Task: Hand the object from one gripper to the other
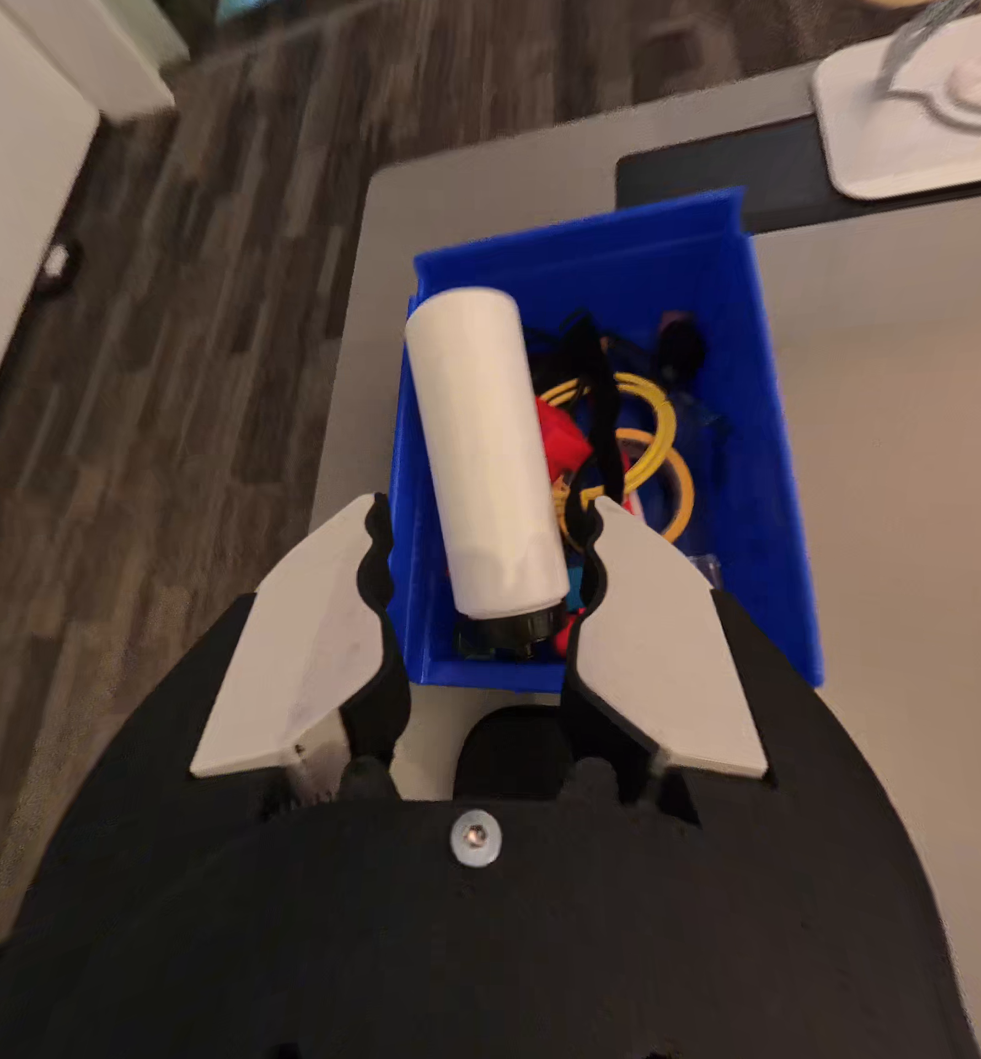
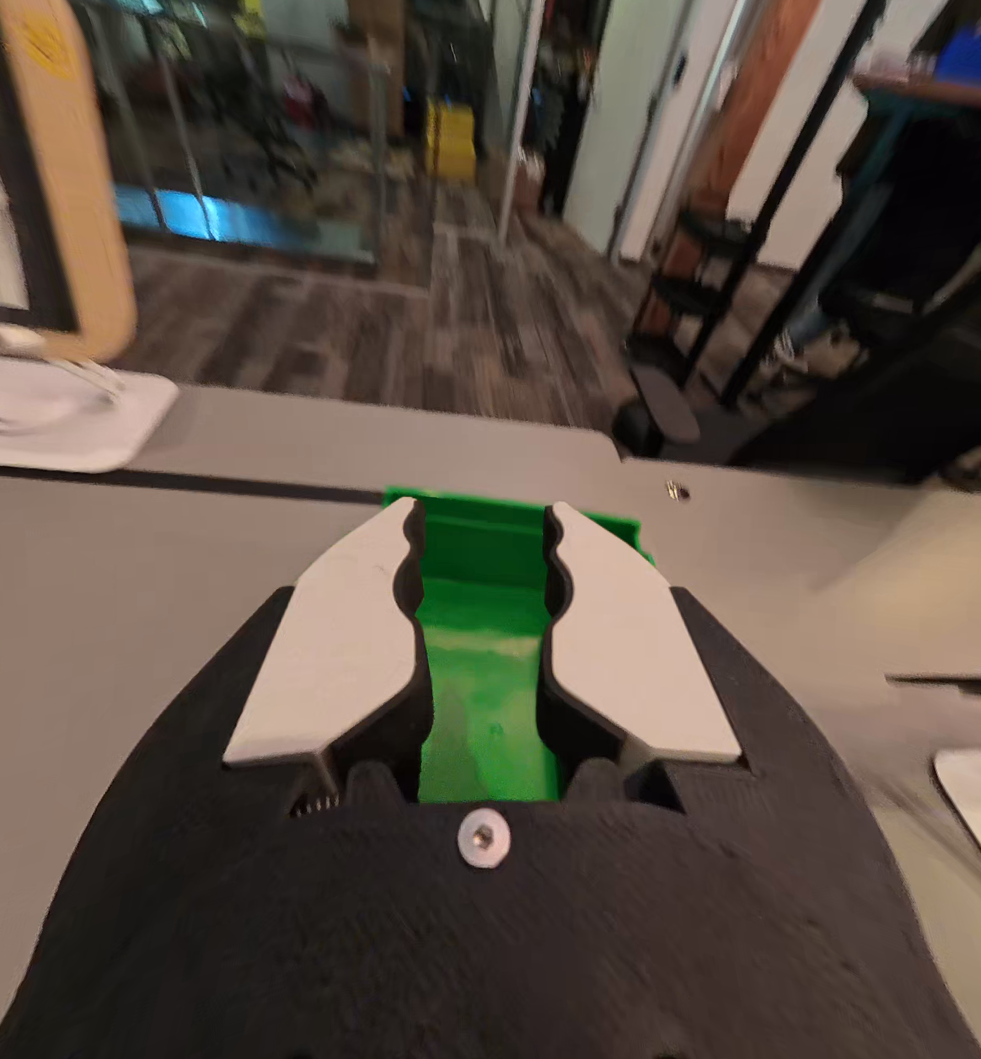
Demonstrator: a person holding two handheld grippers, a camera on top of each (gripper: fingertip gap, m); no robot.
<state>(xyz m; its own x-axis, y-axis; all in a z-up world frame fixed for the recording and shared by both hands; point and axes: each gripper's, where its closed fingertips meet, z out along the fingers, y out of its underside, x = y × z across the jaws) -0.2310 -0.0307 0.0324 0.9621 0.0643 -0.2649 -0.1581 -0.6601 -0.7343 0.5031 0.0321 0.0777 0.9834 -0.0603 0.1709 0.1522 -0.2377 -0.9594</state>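
Observation:
A white bottle (image 1: 476,435) with a black cap (image 1: 511,630) lies tilted in a blue bin (image 1: 763,458), cap towards me and body leaning on the bin's left wall. My left gripper (image 1: 488,499) hovers over the near end of the bin, open, with the fingers wide on either side of the bottle and not touching it. My right gripper (image 2: 485,507) is open and empty above a green bin (image 2: 482,659), whose visible floor is bare.
The blue bin also holds a yellow cable (image 1: 654,424), a tape roll (image 1: 677,487), a red piece (image 1: 562,441) and black cords. Both bins stand on a grey table (image 1: 906,516). A white tray (image 1: 906,114) lies on a black mat (image 1: 705,172) at the far edge. The left gripper's tips are roughly 75 centimetres from the right gripper's.

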